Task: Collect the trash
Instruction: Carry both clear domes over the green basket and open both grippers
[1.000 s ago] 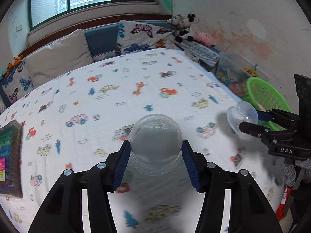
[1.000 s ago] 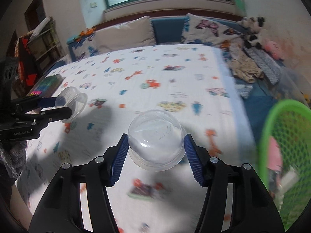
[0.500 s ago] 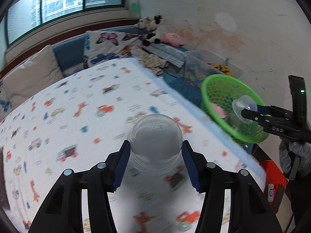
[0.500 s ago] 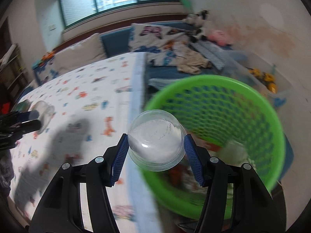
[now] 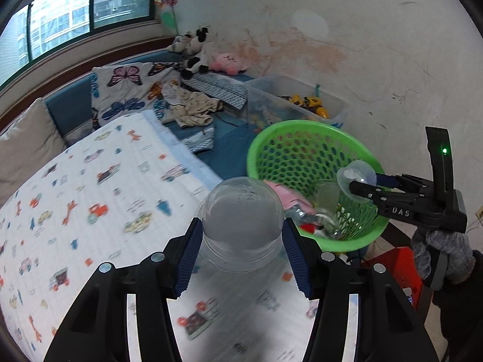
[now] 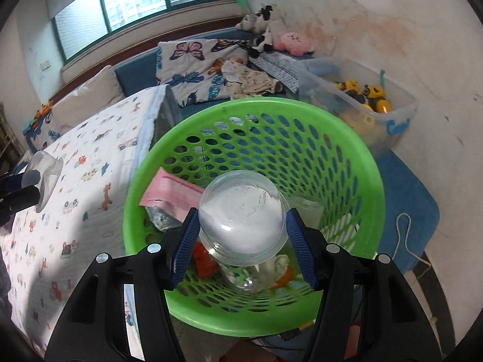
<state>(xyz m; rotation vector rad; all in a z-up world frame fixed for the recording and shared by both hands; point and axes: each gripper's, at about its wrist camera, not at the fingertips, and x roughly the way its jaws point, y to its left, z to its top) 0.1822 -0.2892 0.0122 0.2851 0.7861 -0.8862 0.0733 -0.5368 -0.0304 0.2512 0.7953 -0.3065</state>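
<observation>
My left gripper (image 5: 241, 223) is shut on a clear plastic dome cup (image 5: 241, 205), held above the bed's edge just left of the green mesh basket (image 5: 305, 126). In the right wrist view, my right gripper (image 6: 242, 212) is shut on a second clear dome cup (image 6: 241, 202), which hangs over the inside of the basket (image 6: 374, 181). The basket holds a pink packet (image 6: 169, 187), a clear bottle and other scraps. From the left wrist view, the right gripper (image 5: 359, 185) reaches in from the right over the basket's near rim.
The bed with a car-print sheet (image 5: 90, 196) lies to the left of the basket. Behind the basket stands a clear bin of toys (image 6: 392, 105). A blue mat (image 6: 407, 199) covers the floor, a red stool (image 5: 401, 259) is below, and plush toys sit by the wall.
Both grippers swung right from over the bed toward the basket, each keeping its dome cup. The right one now hangs over the basket's inside; the left has reached the bed's edge.
</observation>
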